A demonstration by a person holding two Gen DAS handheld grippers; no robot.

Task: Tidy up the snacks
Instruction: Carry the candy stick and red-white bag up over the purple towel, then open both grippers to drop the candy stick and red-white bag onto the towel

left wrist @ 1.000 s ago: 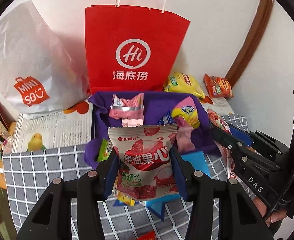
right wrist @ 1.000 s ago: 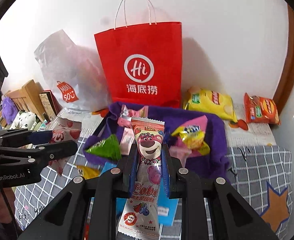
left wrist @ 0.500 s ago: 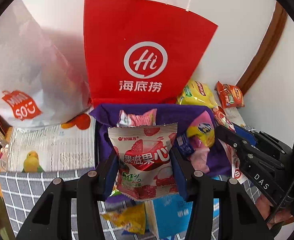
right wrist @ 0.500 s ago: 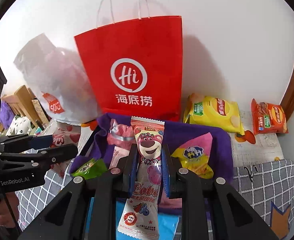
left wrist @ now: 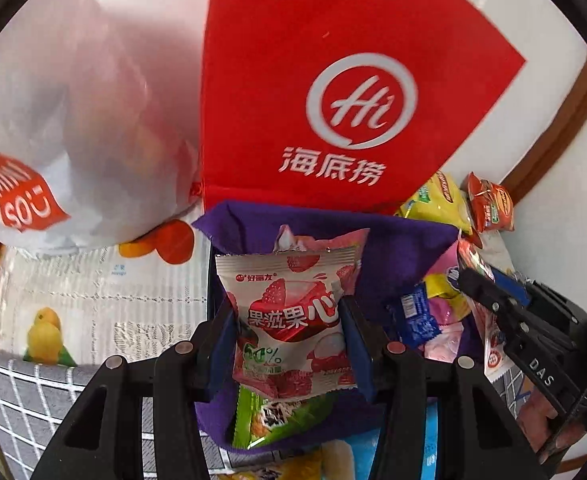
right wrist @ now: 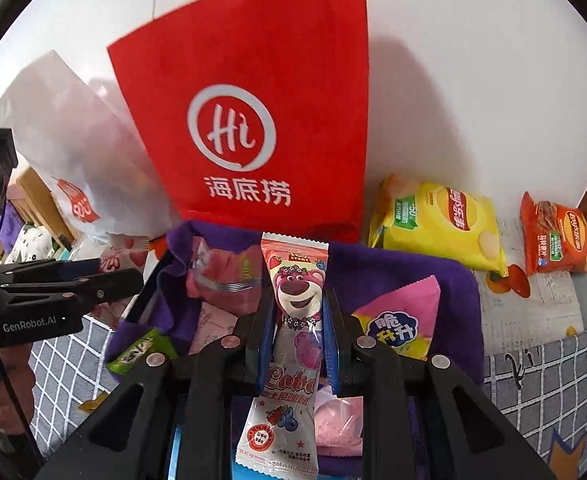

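My left gripper (left wrist: 289, 320) is shut on a pink strawberry snack pouch (left wrist: 289, 308), held upright over the purple fabric bin (left wrist: 405, 236). My right gripper (right wrist: 298, 320) is shut on a long pink bear-printed candy packet (right wrist: 293, 320), also above the purple bin (right wrist: 413, 276). Several snacks lie in the bin: a pink foil pack (right wrist: 221, 276), a pink and yellow pack (right wrist: 397, 320), a green pack (right wrist: 141, 350) at its near left corner. The right gripper shows at the right edge of the left wrist view (left wrist: 525, 320), the left gripper at the left edge of the right wrist view (right wrist: 73, 280).
A tall red paper bag (right wrist: 253, 120) stands against the wall right behind the bin. A white plastic bag (right wrist: 73, 152) leans to its left. A yellow chip bag (right wrist: 437, 224) and an orange chip bag (right wrist: 557, 236) lie at the back right. A grey checked cloth (right wrist: 541, 376) covers the table.
Both grippers have moved forward and down toward the purple bin with their packets; the red bag and the bin have grown larger in both views. Neither grip has changed.
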